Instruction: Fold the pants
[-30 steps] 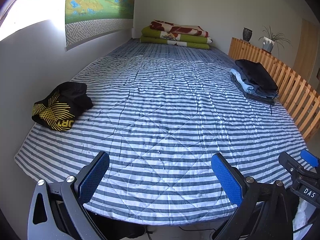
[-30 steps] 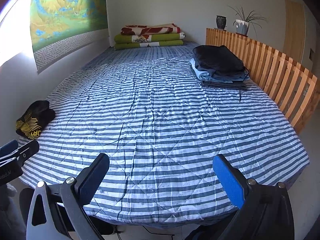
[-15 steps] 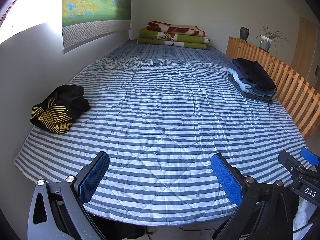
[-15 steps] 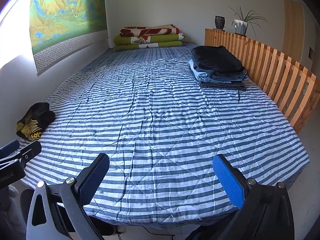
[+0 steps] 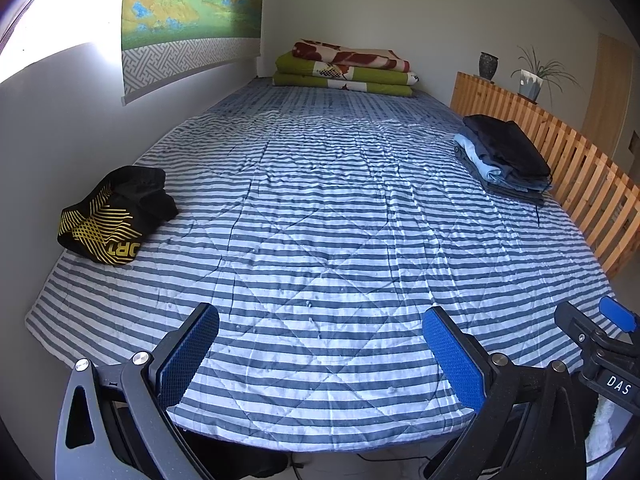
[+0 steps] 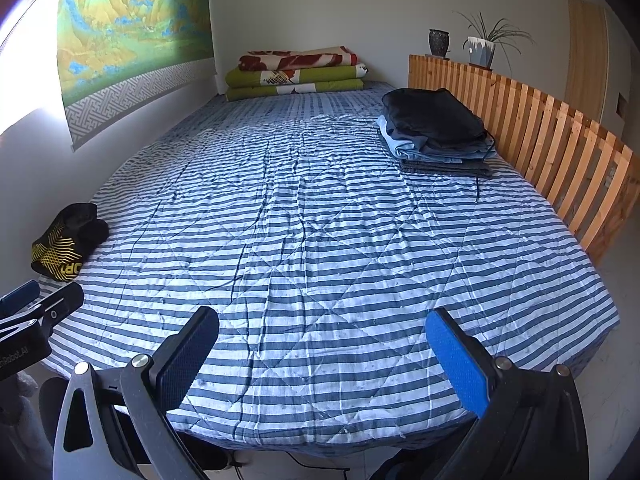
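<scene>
Crumpled black pants with yellow line print (image 5: 114, 216) (image 6: 66, 244) lie at the left edge of the striped bed (image 5: 320, 216) (image 6: 320, 232), against the wall. My left gripper (image 5: 320, 354) hovers open over the bed's near edge, well short of the pants, nothing between its blue pads. My right gripper (image 6: 322, 356) is likewise open and empty above the near edge. Each gripper shows at the side of the other's view. A stack of folded dark and light-blue clothes (image 5: 504, 158) (image 6: 436, 128) rests on the right side of the bed.
Folded green and red blankets (image 5: 344, 68) (image 6: 298, 72) lie at the far end. A wooden slatted rail (image 5: 560, 168) (image 6: 532, 136) runs along the right, with a vase (image 6: 439, 42) and potted plant (image 6: 482, 50) on top. A wall scroll (image 6: 132, 40) hangs left.
Both grippers have drifted slightly, so the pants and the folded stack shift a little in view. Both stay open and empty.
</scene>
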